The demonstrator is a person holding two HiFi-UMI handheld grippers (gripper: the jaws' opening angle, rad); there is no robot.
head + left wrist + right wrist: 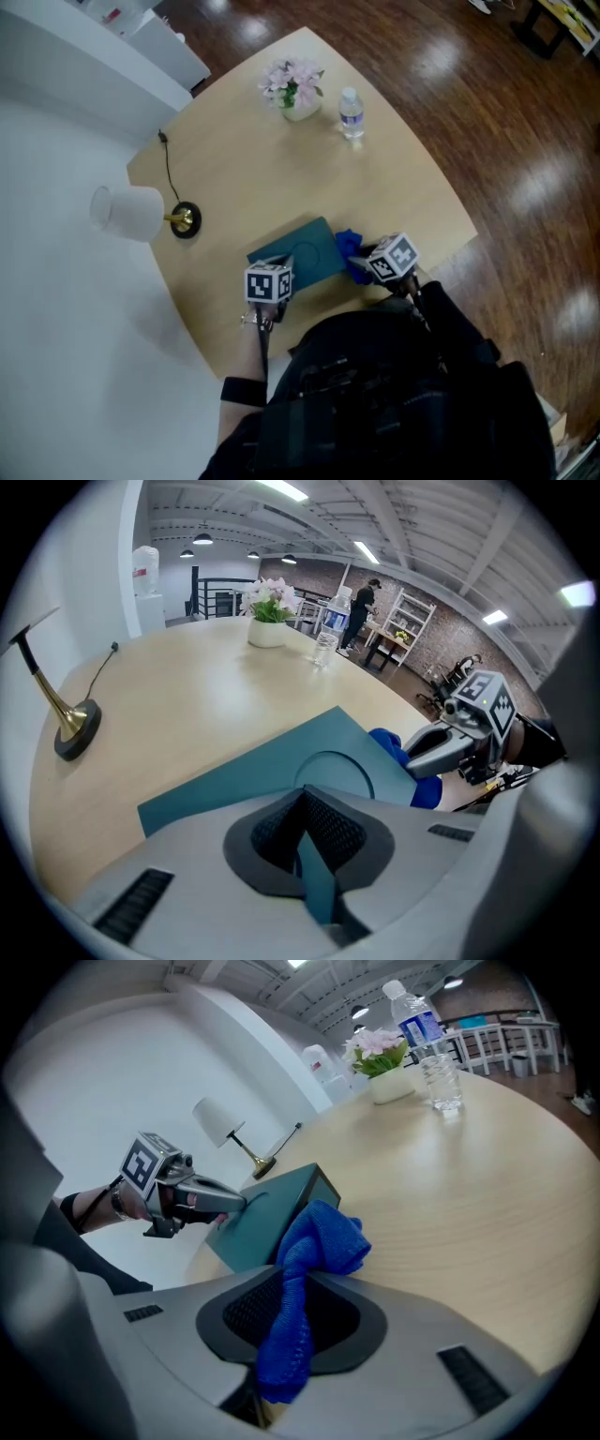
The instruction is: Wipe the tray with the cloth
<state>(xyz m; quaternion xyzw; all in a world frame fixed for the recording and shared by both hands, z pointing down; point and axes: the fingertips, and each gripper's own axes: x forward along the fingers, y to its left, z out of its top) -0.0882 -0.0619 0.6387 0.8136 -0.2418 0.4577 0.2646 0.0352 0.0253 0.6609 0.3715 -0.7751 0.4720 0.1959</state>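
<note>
The left gripper (315, 860) was clamped on the near edge of the teal tray (302, 251) on the wooden table (272, 159), while the right gripper (281, 1335) pinched the blue cloth (321, 1241) just beside the tray's right end.

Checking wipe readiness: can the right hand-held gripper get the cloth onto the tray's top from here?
Probably yes: the cloth sits right beside the tray, whose top is bare; the left hand-held gripper clamps only one edge.
</note>
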